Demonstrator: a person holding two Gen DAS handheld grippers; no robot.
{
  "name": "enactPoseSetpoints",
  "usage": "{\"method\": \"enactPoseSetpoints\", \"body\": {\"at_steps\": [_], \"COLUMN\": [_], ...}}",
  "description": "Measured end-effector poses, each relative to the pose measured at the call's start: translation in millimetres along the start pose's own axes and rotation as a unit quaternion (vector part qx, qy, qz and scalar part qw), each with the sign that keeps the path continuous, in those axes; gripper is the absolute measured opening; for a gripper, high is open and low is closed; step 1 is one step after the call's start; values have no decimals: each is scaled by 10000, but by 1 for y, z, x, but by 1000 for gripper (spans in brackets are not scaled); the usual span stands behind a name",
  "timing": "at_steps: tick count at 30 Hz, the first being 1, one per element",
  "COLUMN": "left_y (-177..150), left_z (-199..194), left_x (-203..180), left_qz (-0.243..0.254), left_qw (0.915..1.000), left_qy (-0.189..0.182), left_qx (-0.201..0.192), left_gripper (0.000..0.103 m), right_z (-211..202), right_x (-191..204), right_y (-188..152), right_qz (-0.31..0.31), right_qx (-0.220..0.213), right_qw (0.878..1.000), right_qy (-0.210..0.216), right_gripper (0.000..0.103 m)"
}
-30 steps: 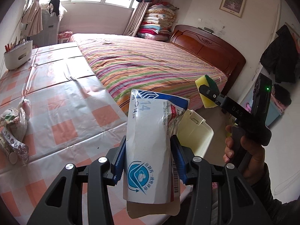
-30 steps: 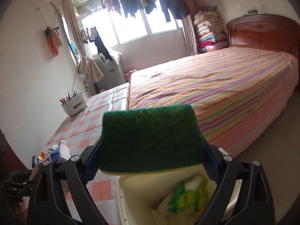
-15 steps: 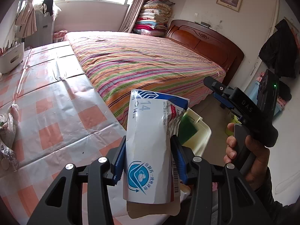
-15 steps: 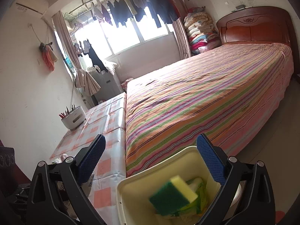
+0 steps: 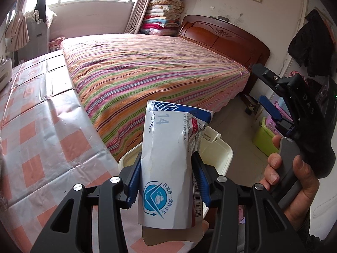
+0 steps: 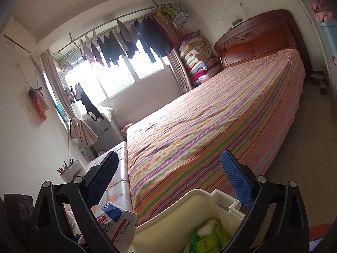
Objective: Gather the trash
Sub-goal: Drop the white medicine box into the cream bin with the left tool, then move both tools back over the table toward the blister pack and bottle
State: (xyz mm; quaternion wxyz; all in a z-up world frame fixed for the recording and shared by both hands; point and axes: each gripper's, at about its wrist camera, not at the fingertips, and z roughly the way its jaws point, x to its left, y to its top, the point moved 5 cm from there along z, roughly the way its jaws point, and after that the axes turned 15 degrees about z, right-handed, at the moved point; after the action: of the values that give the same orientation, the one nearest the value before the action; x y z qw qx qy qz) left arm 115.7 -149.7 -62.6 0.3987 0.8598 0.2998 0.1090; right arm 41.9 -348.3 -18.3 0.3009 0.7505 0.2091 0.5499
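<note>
My left gripper (image 5: 167, 181) is shut on a white and blue medicine box (image 5: 168, 164), held upright over the near rim of the cream trash bin (image 5: 217, 156). The box also shows at the lower left of the right wrist view (image 6: 117, 221). My right gripper (image 6: 168, 181) is open and empty above the bin (image 6: 168, 221), which holds a green wrapper (image 6: 206, 240). The right gripper shows in the left wrist view (image 5: 271, 97), held in a hand to the right of the box. The sponge is hidden from view.
A table with a pink checked cloth (image 5: 42, 126) lies to the left, beside a striped bed (image 5: 151, 71). A white pen holder (image 6: 72, 169) stands at the table's far end. A green tub (image 5: 265, 139) sits on the floor to the right.
My right gripper opened and let go of the green and yellow sponge, which fell into the bin, then lifted and tilted. My left gripper moved with the box towards the bin.
</note>
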Motion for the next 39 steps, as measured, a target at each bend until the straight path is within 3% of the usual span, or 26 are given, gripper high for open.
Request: {"method": "enactPoseSetpoints", "body": {"at_steps": [7, 9, 12, 16, 20, 24, 29, 36, 37, 39], "left_y": [21, 25, 26, 19, 3, -20, -45, -77, -82, -90], "left_z": [21, 26, 28, 6, -40, -88, -137, -188, -193, -202], "left_x": [-13, -14, -11, 3, 30, 68, 117, 172, 179, 190], "left_qz": [146, 164, 191, 133, 243, 390, 320, 46, -8, -142], "left_qw": [9999, 9998, 9997, 9989, 9916, 9680, 9203, 8625, 8557, 8515], "left_qy": [-23, -13, 91, 368, 1060, 2270, 3685, 4905, 5038, 5118], "left_qx": [-64, -70, -78, -276, -695, -999, -1272, -1242, -1181, -1130], "left_gripper": [47, 58, 66, 66, 67, 68, 70, 70, 71, 72], "right_z": [-1, -2, 0, 5, 10, 18, 26, 35, 36, 40], "right_x": [1, 2, 3, 13, 27, 49, 79, 112, 115, 123], "right_y": [0, -1, -2, -9, -21, -38, -64, -96, -99, -108], "right_qz": [143, 131, 107, 53, -108, -243, -412, -558, -560, -562], "right_qx": [-119, -144, -147, -38, 75, 266, 541, 840, 870, 989], "right_qw": [9998, 9998, 9998, 9999, 9998, 9990, 9965, 9925, 9921, 9905], "right_qy": [-23, -16, 18, 97, 155, 283, 480, 687, 704, 767], "right_gripper": [96, 96, 96, 96, 96, 96, 96, 96, 96, 96]}}
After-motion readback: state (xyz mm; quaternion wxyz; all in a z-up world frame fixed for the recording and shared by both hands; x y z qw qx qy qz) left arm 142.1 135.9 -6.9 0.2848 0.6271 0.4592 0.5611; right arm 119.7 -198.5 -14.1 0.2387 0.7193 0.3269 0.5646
